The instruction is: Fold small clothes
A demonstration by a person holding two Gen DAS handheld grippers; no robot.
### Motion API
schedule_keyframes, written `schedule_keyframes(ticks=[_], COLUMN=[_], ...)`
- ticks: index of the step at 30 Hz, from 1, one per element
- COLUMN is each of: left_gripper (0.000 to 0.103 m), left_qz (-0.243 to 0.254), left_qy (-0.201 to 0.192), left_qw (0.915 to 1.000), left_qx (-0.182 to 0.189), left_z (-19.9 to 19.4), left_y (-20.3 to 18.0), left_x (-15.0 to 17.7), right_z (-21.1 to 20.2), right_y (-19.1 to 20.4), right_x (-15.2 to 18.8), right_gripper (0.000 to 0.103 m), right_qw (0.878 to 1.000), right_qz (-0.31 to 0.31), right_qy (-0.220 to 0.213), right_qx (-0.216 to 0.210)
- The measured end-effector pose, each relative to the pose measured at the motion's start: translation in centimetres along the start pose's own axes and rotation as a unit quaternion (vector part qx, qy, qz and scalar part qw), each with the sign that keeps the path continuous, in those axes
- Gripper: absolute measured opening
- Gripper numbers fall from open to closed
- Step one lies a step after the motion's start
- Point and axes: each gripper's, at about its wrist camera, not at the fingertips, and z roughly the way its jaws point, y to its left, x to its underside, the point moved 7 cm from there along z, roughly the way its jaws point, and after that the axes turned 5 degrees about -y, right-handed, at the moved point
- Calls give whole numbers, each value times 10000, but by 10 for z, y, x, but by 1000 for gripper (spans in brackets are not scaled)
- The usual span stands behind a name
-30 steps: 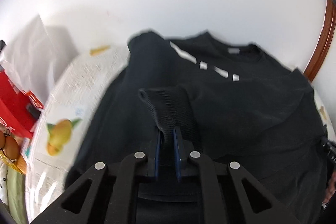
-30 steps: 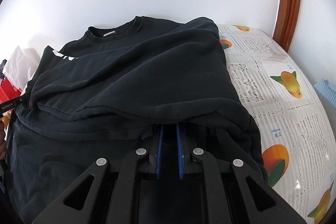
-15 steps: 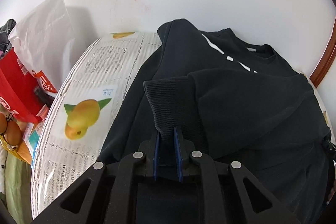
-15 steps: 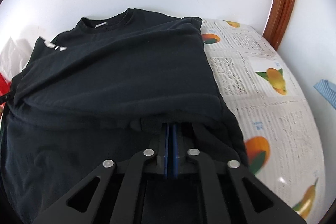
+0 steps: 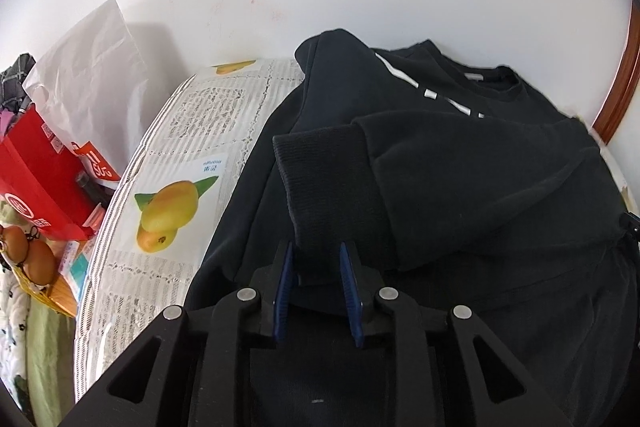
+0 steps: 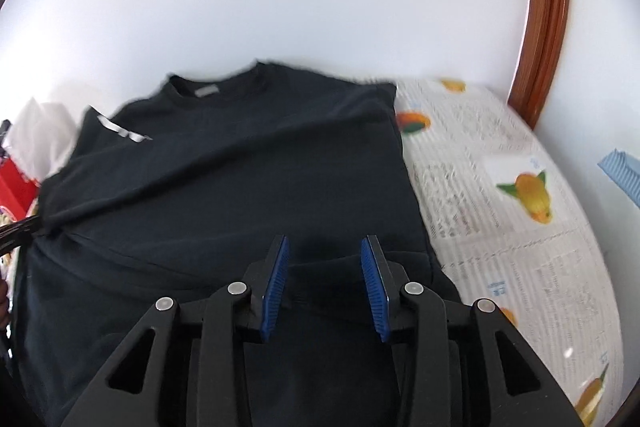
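Note:
A black sweatshirt [image 5: 472, 163] with white lettering lies on a mango-print tablecloth [image 5: 188, 147], its collar toward the far wall. A sleeve with a ribbed cuff [image 5: 320, 179] is folded across the body. My left gripper [image 5: 316, 259] is open, its blue pads on either side of the cuff's near edge. In the right wrist view the sweatshirt [image 6: 240, 179] fills the middle. My right gripper [image 6: 325, 255] is open and empty just above the fabric near the garment's right edge.
A red bag [image 5: 40, 183], a white paper bag [image 5: 92, 79] and eggs [image 5: 28, 255] sit left of the table. A brown wooden frame [image 6: 546, 7] runs up the wall at right. A blue cloth [image 6: 622, 175] shows at the far right.
Both grippers have opened and let go of the sweatshirt. The sleeve now lies flat across the body. The right wrist view has moved and is blurred.

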Motion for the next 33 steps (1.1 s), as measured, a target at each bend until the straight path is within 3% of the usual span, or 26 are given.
schedule_keyframes(ticks=[2, 7, 11, 14, 18, 22, 24, 33], left_gripper=[23, 23, 23, 35, 39, 42, 51, 54], left_qz=[56, 126, 200, 172, 98, -24, -156, -284], left_qy=[-31, -92, -153, -197, -102, -16, 41, 337], left_qw=[10000, 9998, 9994, 9992, 9992, 9995, 9994, 9982], left_qx=[-40, 141, 236, 311, 372, 304, 309, 398], left_z=[-4, -18, -35, -50, -66, -81, -86, -98], left_y=[-2, -8, -10, -8, -1, 14, 22, 44], left_x=[2, 7, 13, 21, 36, 57, 68, 134], right_z=[10, -2, -18, -35, -64, -88, -99, -116], right_y=[-3, -6, -11, -19, -36, -52, -59, -65], right_x=[6, 11, 25, 39, 56, 74, 86, 151], right_gripper=[37, 37, 37, 37, 37, 37, 37, 42], right_qw=[9999, 9995, 9990, 9988, 9984, 9980, 9976, 9968], right_qz=[-72, -63, -23, 106, 206, 295, 331, 425], right_qy=[102, -17, 165, 246, 179, 221, 260, 543], right_qx=[98, 315, 416, 417, 495, 521, 548, 411])
